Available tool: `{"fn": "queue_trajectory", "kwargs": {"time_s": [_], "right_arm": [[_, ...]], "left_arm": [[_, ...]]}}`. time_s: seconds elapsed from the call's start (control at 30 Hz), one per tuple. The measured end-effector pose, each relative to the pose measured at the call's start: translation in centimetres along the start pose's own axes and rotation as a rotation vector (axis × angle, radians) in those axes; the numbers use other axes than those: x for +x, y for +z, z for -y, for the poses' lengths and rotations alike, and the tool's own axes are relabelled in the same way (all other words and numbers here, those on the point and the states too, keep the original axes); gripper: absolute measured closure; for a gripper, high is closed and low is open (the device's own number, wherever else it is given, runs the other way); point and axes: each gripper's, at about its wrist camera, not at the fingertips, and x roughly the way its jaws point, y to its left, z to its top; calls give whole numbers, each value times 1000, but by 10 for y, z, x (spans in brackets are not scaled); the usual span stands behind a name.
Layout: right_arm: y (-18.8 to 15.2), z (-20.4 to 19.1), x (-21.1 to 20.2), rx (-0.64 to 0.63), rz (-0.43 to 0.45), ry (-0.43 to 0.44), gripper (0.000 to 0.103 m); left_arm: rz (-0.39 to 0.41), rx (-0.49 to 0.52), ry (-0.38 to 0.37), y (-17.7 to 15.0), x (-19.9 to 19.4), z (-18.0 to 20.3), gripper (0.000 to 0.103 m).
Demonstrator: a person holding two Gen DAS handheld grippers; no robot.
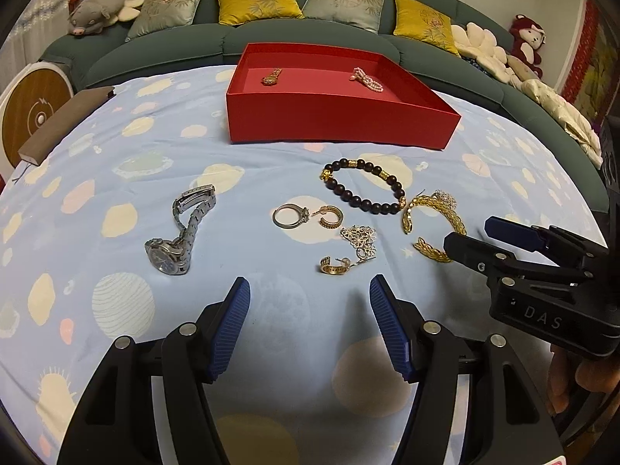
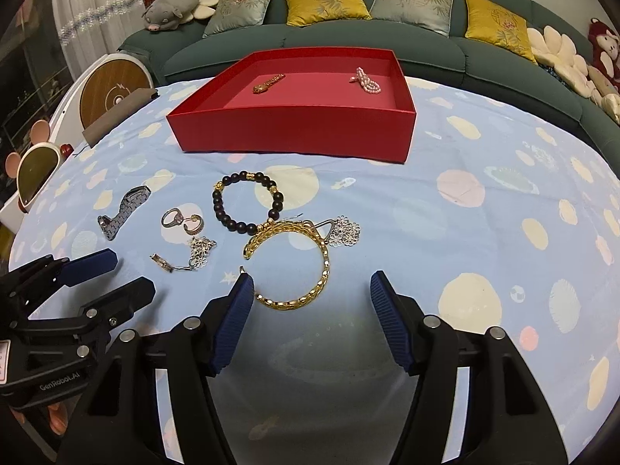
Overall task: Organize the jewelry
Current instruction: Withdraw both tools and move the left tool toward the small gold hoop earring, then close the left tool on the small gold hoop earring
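Observation:
A red box (image 1: 341,120) (image 2: 294,131) stands at the back of the blue patterned cloth and holds a gold watch (image 1: 271,76) (image 2: 268,83) and a pink pearl bracelet (image 1: 367,78) (image 2: 366,81). On the cloth lie a silver watch (image 1: 182,232) (image 2: 123,211), a silver ring (image 1: 290,216) (image 2: 172,217), two gold hoop earrings (image 1: 331,217) (image 1: 334,267), a silver flower piece (image 1: 360,240) (image 2: 201,252), a dark bead bracelet (image 1: 364,186) (image 2: 248,201) and a gold bangle (image 1: 434,224) (image 2: 294,263). My left gripper (image 1: 308,290) is open and empty, short of the earrings. My right gripper (image 2: 310,286) is open just in front of the bangle.
A green sofa (image 1: 302,38) with yellow and grey cushions runs behind the table, soft toys at both ends. A brown flat box (image 1: 62,124) lies on the cloth's left edge. A round wooden disc (image 1: 35,112) stands beyond it. A silver flower brooch (image 2: 345,230) rests by the bangle.

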Motion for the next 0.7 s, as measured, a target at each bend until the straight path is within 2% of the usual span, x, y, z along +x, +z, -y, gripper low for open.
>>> {"fn": "queue_trajectory", "kwargs": {"time_s": [0.27,0.37,0.43,0.57,0.63,0.7], "right_arm": [[1,5,2,36,-8,15,43],[1,3,1,26,-6,13,43],[0,3,1,25,-7,12,43],[1,4,0,29,-5,13,43],[1,4,0,30,-4,12,43],[1,4,0,31,-4,13,43]], "left_arm": [[5,11,18,6,13,1,42],[20,17,26,7,14,1,51],[25,18,21,7,14,0,62],[28,20,3,8,13,-1,75],[29,28,-4,7,13,0,85],[27,35,-9,7,13,0,88]]}}
